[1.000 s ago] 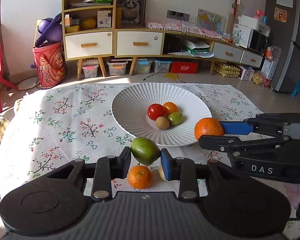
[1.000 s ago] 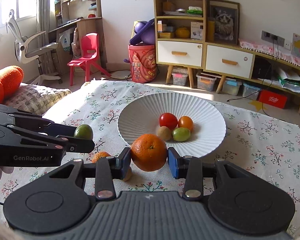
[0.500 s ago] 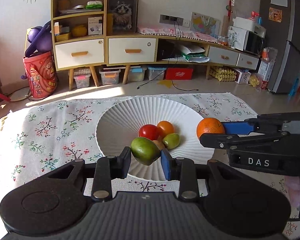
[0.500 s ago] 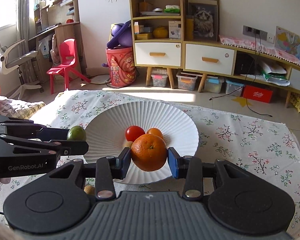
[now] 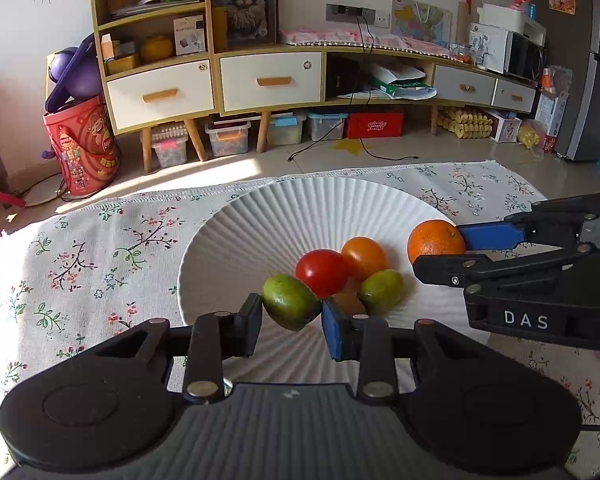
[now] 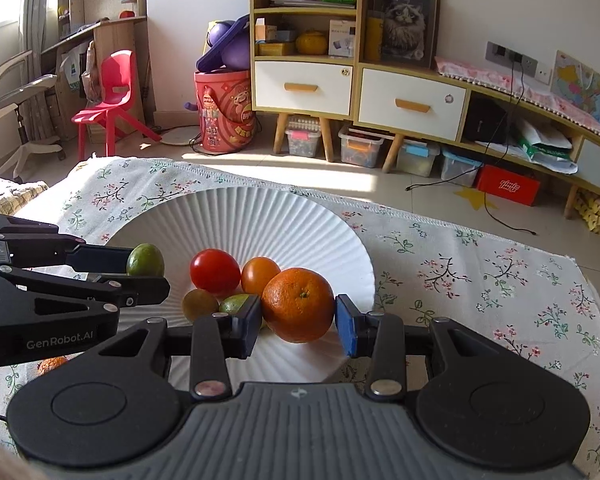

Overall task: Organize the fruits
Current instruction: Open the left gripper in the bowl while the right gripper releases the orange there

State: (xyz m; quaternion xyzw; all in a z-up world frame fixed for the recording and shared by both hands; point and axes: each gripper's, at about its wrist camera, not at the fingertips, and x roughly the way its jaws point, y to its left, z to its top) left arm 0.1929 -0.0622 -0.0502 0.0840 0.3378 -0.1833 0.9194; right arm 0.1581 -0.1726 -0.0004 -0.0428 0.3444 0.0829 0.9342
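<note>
My left gripper [image 5: 291, 318] is shut on a green mango-like fruit [image 5: 290, 302] and holds it over the near part of the white ribbed plate [image 5: 320, 208]. My right gripper [image 6: 298, 320] is shut on a large orange [image 6: 298, 304] above the plate's [image 6: 260, 216] right side. Inside the plate lie a red tomato [image 5: 322, 272], a small orange fruit [image 5: 363, 256], a small green fruit [image 5: 381, 291] and a brown kiwi-like fruit [image 6: 199, 305]. The orange [image 5: 434, 240] and the right gripper [image 5: 440, 252] show at the right of the left wrist view. The left gripper [image 6: 148, 270] with the green fruit [image 6: 145, 260] is at the left of the right wrist view.
The plate sits on a floral tablecloth [image 5: 92, 256]. A small tangerine [image 6: 51, 363] lies on the cloth near the left gripper's body. Beyond the table's far edge are the floor, a wooden cabinet [image 5: 220, 80], a red bucket [image 5: 84, 148] and a red chair [image 6: 108, 96].
Both grippers have moved forward over the plate, each still holding its fruit. The tangerine that lay under the left gripper has dropped out of the left wrist view.
</note>
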